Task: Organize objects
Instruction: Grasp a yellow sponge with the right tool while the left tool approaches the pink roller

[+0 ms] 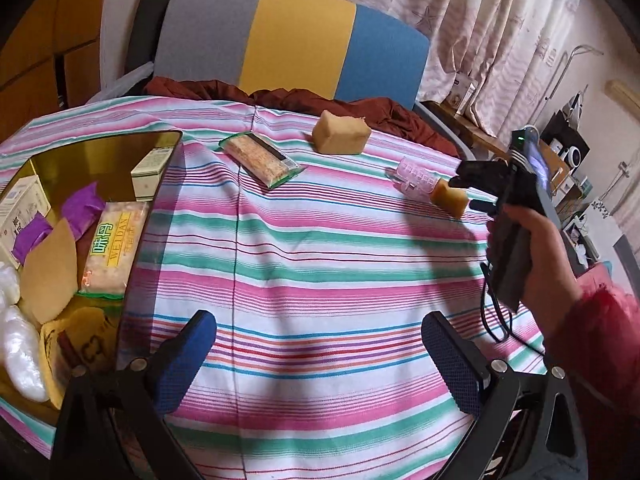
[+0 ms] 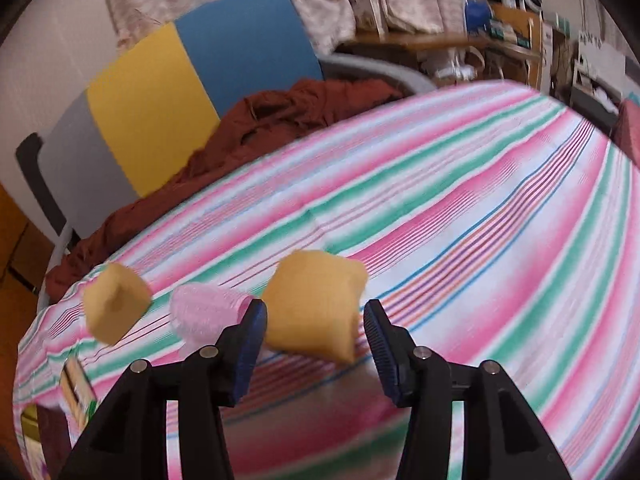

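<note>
A small yellow sponge block (image 2: 312,304) rests on the striped cloth between the blue pads of my right gripper (image 2: 316,322), which is open, with a thin gap at each side. In the left wrist view the same sponge block (image 1: 450,198) sits at the right gripper's (image 1: 464,192) tips. Left of it lie a pink hair roller (image 2: 206,312), a larger sponge block (image 2: 116,304) and a cracker packet (image 1: 260,160). My left gripper (image 1: 318,328) hangs open over bare cloth, with nothing between its pads. A gold tin (image 1: 168,136) holding packets and boxes stands at the left.
The table wears a pink, green and white striped cloth (image 1: 320,248). Behind it stands a grey, yellow and blue chair (image 1: 296,40) with a rust-red garment (image 1: 304,100) draped at the table's far edge. Curtains and cluttered shelves fill the right background. A hand in a red sleeve (image 1: 592,320) holds the right gripper.
</note>
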A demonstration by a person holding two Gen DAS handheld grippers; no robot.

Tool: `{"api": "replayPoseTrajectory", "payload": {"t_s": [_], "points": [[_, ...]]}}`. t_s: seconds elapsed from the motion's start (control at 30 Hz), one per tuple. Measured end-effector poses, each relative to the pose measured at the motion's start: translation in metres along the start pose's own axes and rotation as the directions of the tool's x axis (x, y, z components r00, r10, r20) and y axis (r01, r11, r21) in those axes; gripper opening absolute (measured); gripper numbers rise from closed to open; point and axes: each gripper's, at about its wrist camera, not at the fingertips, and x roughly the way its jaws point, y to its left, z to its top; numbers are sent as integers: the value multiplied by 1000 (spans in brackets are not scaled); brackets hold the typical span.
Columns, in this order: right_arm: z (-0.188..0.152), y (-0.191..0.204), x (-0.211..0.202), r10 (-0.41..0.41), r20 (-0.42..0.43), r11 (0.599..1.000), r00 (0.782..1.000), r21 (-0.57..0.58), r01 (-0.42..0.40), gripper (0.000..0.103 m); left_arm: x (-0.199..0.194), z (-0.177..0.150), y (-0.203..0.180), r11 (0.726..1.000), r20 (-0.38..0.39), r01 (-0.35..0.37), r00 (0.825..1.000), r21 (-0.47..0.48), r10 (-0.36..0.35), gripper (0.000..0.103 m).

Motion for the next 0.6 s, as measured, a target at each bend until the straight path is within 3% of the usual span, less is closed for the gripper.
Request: {"api": "replayPoseTrajectory", "payload": {"t_s": [0.03, 0.1, 0.23, 0.27, 0.3, 0.37, 0.6], "points": [[2, 0, 6, 1, -14, 1000, 1000, 10, 0, 54, 2, 0, -1, 1000, -4, -1, 1000, 0, 1, 103], [4, -2, 14, 16, -15, 999, 1000, 29, -15, 71, 5, 1, -1, 1000, -13, 0, 1000, -1, 0, 103], [4, -4, 22, 54, -20, 998, 998, 16, -54, 72, 13, 0, -5, 1000, -31, 1, 1000, 4, -1, 103], [3, -6, 19, 67, -4, 998, 998, 12, -67, 69, 16, 0, -7, 1000, -38, 2, 999, 6, -2, 103], [2, -7, 18, 84, 6, 996, 996, 4, -84, 58, 19, 0, -8, 1000, -40, 1, 999, 8, -1, 103], [-1, -10, 12, 152, 18, 988, 988, -21, -151, 45, 24, 2, -11, 1000, -43, 3, 999, 12, -2, 103], [-22, -31, -20, 177, 66, 983, 982, -50, -174, 41, 39, 19, -28, 1000, -36, 26, 999, 15, -26, 103]]}}
